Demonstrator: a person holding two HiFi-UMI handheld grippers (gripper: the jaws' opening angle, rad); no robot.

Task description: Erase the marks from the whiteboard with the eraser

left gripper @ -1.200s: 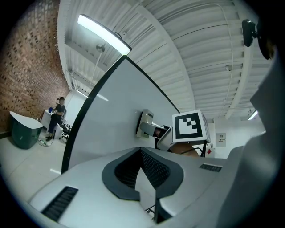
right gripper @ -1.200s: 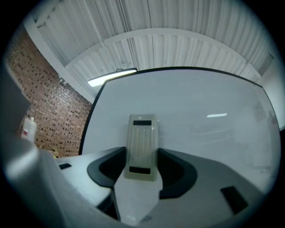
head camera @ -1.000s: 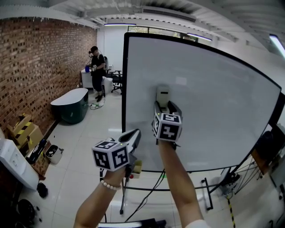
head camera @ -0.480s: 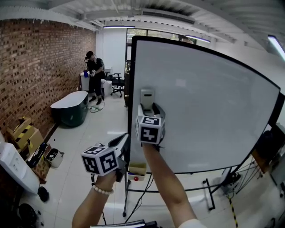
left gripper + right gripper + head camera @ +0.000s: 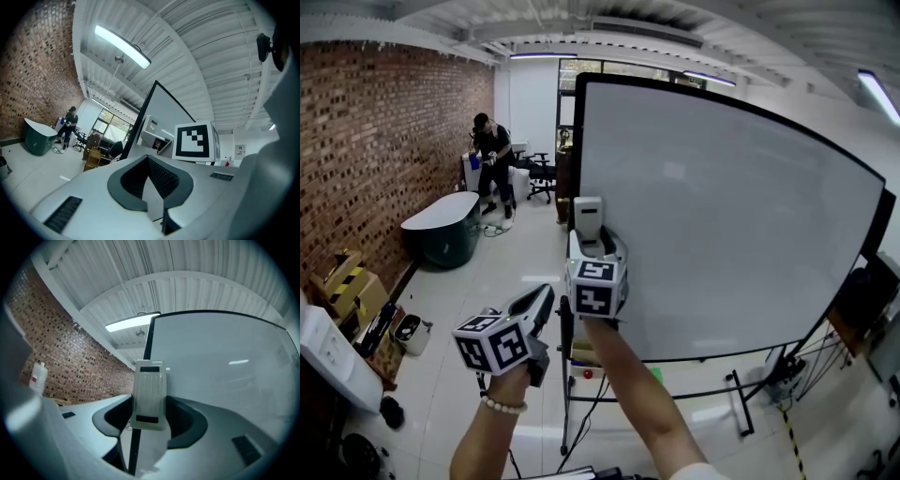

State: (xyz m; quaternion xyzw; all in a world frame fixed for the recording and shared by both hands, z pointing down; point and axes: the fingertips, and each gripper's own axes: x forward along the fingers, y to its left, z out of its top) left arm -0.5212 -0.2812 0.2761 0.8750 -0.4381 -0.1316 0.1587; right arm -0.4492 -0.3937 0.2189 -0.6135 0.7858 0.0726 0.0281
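While the right gripper (image 5: 592, 246) is raised at the left edge of the whiteboard (image 5: 731, 216), its jaws are clamped on the lower part of the eraser (image 5: 588, 217), which sticks up and out beyond them. Right gripper view: eraser (image 5: 149, 392) stands upright between the jaws, long axis running parallel to the board's black frame (image 5: 148, 341), and it sits right over that frame line. Cannot tell whether its face is pressing on the surface or held just off it. Key relation: nearly all the white surface (image 5: 220, 380) lies to the eraser's right, with only brick wall (image 5: 70, 366) and open room to its left. Judgement: any wiping stroke from this spot has to travel rightward, or down along the edge. No marks can be made out on the board in any view, so what is left to wipe is unclear. Left gripper (image 5: 540, 302) hangs lower and further left, off the board. Left gripper view: jaws closed together with nothing between them (image 5: 149, 161). Right hand is the near one and the working one; the left has no part in the stroke as things stand.
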